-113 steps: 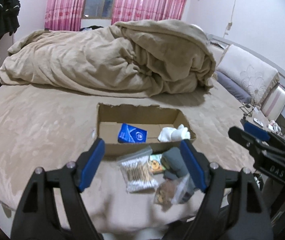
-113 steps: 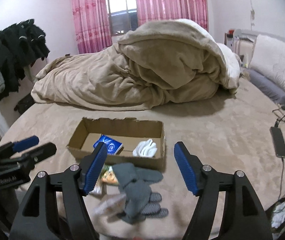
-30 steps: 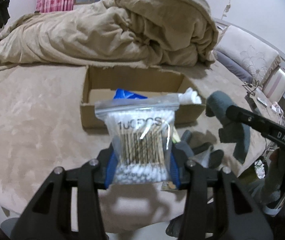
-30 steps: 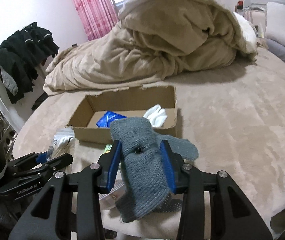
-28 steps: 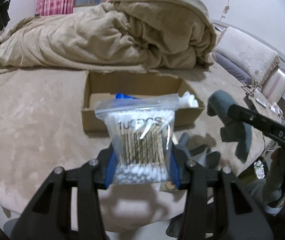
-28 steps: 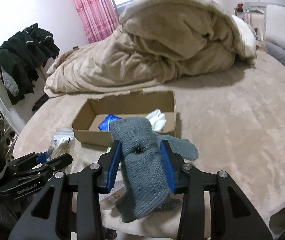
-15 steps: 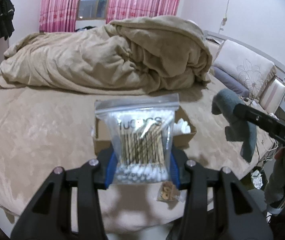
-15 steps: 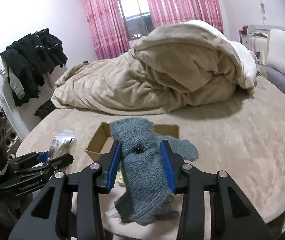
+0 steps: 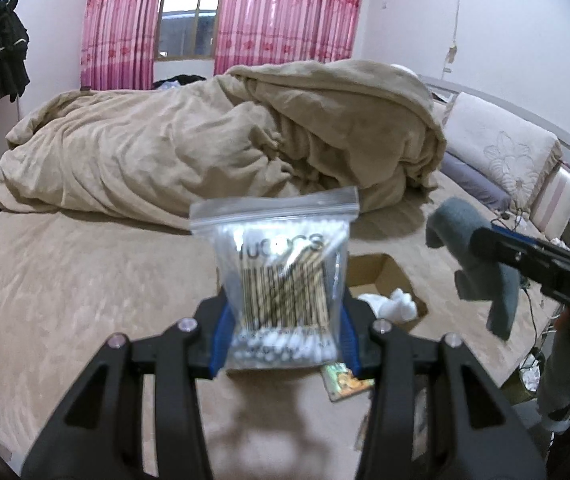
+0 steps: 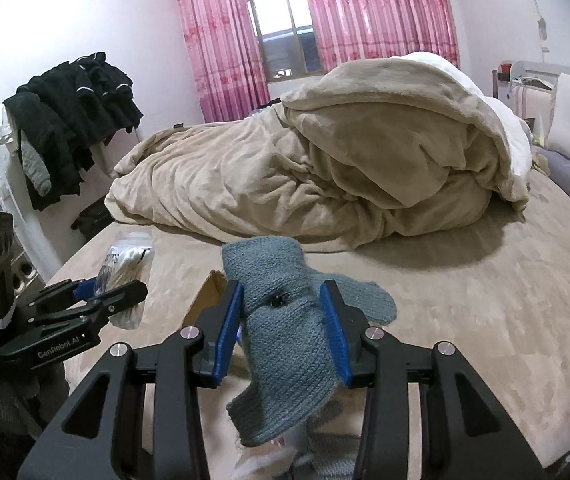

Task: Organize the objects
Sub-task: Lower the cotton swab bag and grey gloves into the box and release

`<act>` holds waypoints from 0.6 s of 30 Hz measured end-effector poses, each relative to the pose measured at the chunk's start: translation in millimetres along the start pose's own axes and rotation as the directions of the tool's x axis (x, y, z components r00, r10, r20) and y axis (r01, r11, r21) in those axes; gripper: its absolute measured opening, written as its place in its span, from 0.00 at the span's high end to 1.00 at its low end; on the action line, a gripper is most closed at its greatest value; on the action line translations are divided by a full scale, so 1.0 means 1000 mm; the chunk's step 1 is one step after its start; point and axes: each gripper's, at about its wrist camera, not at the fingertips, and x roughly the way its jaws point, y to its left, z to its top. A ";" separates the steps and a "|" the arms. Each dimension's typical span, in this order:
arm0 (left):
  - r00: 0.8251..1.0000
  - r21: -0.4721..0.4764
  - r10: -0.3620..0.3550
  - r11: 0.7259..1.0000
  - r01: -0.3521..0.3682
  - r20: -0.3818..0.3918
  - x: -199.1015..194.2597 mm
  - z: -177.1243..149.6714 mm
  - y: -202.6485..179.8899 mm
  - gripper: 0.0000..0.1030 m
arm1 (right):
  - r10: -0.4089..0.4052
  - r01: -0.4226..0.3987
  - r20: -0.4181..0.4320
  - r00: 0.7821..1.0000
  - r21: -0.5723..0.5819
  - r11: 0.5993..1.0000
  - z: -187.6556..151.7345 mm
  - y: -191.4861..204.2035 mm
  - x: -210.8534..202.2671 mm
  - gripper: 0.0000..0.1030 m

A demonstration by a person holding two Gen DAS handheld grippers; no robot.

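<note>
A rumpled beige blanket (image 10: 325, 168) is heaped on the bed (image 10: 465, 300). Pink curtains (image 10: 221, 40) flank a window (image 10: 285, 28). Dark clothes (image 10: 69, 120) hang at left; a pillow (image 9: 501, 156) lies right.

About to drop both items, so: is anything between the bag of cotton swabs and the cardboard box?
Nothing visible. The clear zip bag of cotton swabs hangs in the left tool above the bed; the open brown cardboard box behind it holds only a white cloth.
</note>
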 end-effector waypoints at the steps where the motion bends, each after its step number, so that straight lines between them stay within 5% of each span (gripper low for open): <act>1: 1.000 0.001 0.000 1.000 0.000 -0.007 0.006 0.000 0.002 0.56 | -0.001 0.001 -0.001 1.000 0.001 1.000 0.001 -0.001 0.005 0.59; 18: 0.987 0.002 -0.017 1.000 0.018 -0.158 0.123 -0.030 0.020 0.56 | -0.046 0.045 -0.149 0.988 -0.008 0.999 -0.027 -0.014 0.126 0.59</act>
